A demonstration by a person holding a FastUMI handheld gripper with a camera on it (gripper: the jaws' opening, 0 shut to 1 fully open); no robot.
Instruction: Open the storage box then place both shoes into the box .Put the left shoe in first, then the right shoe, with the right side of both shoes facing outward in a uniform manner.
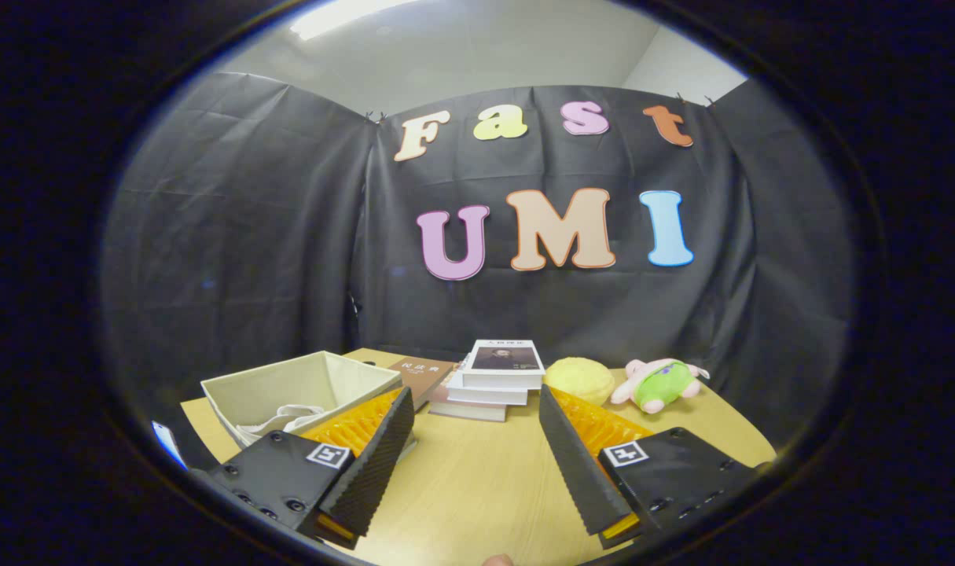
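My gripper (475,402) is open, its two fingers spread wide above the wooden table (477,479), with nothing between them. To the left of the left finger stands a beige fabric storage box (304,385), open at the top, with a pale folded thing lying inside it; I cannot tell whether that is a shoe. The left finger hides the box's near right corner.
A stack of books (493,379) sits just beyond the fingers, with a brown book (422,376) beside it against the box. A yellow round plush (579,379) and a pink and green plush toy (658,384) lie to the right. Black cloth walls close the table's far side.
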